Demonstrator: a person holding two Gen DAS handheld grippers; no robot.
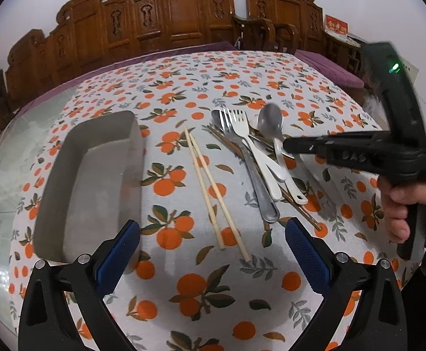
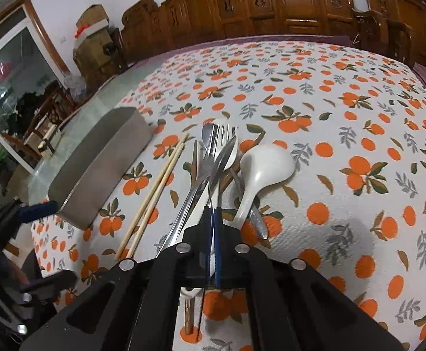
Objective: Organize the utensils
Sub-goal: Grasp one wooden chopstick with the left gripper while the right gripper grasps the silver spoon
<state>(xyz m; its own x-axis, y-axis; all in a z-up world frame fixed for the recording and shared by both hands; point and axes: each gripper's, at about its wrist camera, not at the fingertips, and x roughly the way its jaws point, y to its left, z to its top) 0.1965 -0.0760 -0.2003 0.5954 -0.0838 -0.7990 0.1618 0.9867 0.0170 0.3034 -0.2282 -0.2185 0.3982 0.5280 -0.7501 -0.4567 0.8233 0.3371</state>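
A pile of utensils (image 1: 251, 152) lies on the orange-print tablecloth: metal forks, a metal spoon (image 1: 270, 122), white spoons and dark chopsticks. A pair of light wooden chopsticks (image 1: 213, 190) lies left of it. A grey rectangular tray (image 1: 96, 181) stands further left. My left gripper (image 1: 213, 239) is open and empty, low over the cloth near the chopsticks' ends. My right gripper (image 2: 213, 213) is shut on the thin handle of a metal utensil (image 2: 223, 158) in the pile, beside a white spoon (image 2: 259, 172). The tray (image 2: 101, 169) and chopsticks (image 2: 154, 196) also show there.
The tablecloth (image 1: 183, 263) covers a glass-topped table (image 1: 8, 175) whose bare left part shows. Carved wooden chairs (image 1: 169, 14) stand along the far edge, with purple cushions (image 1: 330, 67) at the right. A window and boxes (image 2: 90, 44) stand at the left.
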